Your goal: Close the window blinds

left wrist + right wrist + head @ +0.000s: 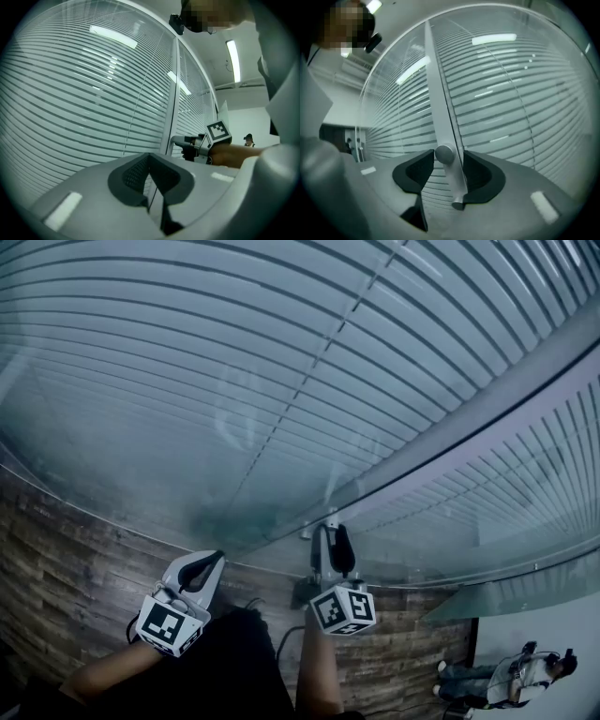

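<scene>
Horizontal white blinds (234, 381) hang behind glass panes, their slats partly tilted. A grey metal frame post (450, 427) divides the panes. On that post sits a round metal knob (444, 153), and my right gripper (447, 161) stands open around it, with a gap showing beside the knob. In the head view the right gripper (331, 533) points at the post's lower end. My left gripper (216, 559) hovers to its left, shut on nothing, its pads meeting in front of the blinds (84, 93). The left gripper view also shows the right gripper (180, 140) at the post (171, 93).
Wood-look flooring (75, 559) runs along the foot of the glass wall. A person (525, 676) stands far off at the lower right, also seen small in the left gripper view as a person (248, 138). Ceiling lights reflect in the glass.
</scene>
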The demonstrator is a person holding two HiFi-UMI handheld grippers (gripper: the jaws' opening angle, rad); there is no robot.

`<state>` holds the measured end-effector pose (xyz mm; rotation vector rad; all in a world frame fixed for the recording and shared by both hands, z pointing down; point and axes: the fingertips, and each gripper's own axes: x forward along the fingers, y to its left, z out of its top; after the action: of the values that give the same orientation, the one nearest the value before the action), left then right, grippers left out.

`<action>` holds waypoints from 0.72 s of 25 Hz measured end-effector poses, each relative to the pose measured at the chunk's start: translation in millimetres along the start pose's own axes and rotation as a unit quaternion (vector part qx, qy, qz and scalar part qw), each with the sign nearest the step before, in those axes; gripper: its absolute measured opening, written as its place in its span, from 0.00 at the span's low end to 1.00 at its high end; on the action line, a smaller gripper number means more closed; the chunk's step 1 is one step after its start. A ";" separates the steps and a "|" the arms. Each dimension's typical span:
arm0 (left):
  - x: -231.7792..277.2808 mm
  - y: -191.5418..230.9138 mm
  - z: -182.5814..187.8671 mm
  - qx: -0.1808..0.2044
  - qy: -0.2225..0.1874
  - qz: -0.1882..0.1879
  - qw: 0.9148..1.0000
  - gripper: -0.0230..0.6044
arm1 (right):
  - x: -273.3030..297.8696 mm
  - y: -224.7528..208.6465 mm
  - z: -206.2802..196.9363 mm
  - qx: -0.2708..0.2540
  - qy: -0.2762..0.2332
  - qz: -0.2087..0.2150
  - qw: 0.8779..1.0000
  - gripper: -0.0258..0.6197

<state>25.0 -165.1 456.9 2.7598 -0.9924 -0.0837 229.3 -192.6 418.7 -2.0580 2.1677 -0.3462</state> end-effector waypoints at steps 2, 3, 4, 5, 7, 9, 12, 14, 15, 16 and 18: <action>-2.4 4.0 -0.3 -0.002 -0.001 0.007 1.000 0.04 | 0.2 2.4 -4.5 0.055 0.004 0.019 0.998 0.35; -3.0 5.4 0.3 -0.002 -0.001 0.009 1.000 0.04 | -0.1 2.8 -5.5 0.074 0.004 0.021 0.997 0.35; -3.0 6.2 0.9 -0.002 -0.001 0.011 1.000 0.04 | -0.5 2.4 -5.6 0.091 0.003 0.020 0.996 0.35; -2.8 6.4 1.2 -0.001 0.000 0.011 1.000 0.04 | -0.8 1.8 -5.0 0.106 -0.001 0.017 0.994 0.35; -2.8 6.5 0.9 -0.001 0.001 0.012 1.000 0.04 | -2.0 1.9 -2.0 0.130 -0.011 0.010 0.991 0.32; -3.4 6.2 0.2 -0.002 0.002 0.012 1.000 0.04 | -3.8 3.9 1.6 0.137 -0.020 0.001 0.990 0.29; -3.3 5.2 -0.4 -0.003 0.003 0.010 1.000 0.04 | -3.0 6.5 4.0 0.145 -0.025 -0.004 0.989 0.27; -2.7 3.7 -0.3 -0.004 0.004 0.009 1.000 0.04 | -1.4 6.1 4.5 0.148 -0.024 -0.009 0.989 0.23; -2.6 2.9 -0.4 -0.004 0.004 0.008 1.000 0.04 | -1.2 5.3 4.7 0.143 -0.021 -0.015 0.989 0.23; -2.7 2.4 -0.6 -0.004 0.005 0.007 1.000 0.04 | -1.5 4.8 4.6 0.131 -0.018 -0.021 0.991 0.24; -3.4 2.9 -1.3 -0.005 0.005 0.008 1.000 0.04 | -1.9 5.1 3.8 0.084 -0.007 -0.027 0.996 0.24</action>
<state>20.7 -164.8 458.7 2.7413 -1.0074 -0.0708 225.4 -190.8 413.6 -2.0239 2.0017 -0.5011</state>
